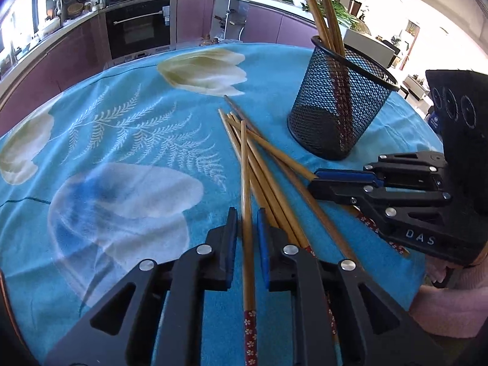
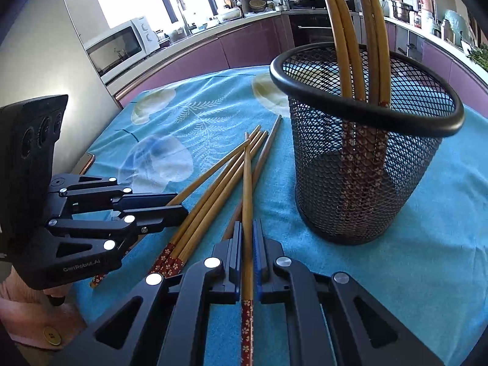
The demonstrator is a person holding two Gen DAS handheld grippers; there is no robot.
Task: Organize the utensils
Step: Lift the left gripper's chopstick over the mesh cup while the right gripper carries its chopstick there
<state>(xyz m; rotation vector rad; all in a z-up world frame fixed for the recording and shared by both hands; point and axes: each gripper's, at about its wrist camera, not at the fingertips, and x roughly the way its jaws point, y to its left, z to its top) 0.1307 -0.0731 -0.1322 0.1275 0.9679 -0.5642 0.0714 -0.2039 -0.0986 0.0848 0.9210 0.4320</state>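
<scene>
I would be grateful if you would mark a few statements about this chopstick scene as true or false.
1. The mesh holder stands upright on the tablecloth. True.
2. The mesh holder is empty. False: several upright chopsticks stand in it.
3. The left claw is shut on the left chopstick, and the right claw is shut on the right chopstick. True.
4. The tablecloth is plain red. False: it is blue with a pale flower and fern print.
5. No chopsticks are left on the table. False: loose chopsticks lie in a crossed bundle beside the holder.
</scene>
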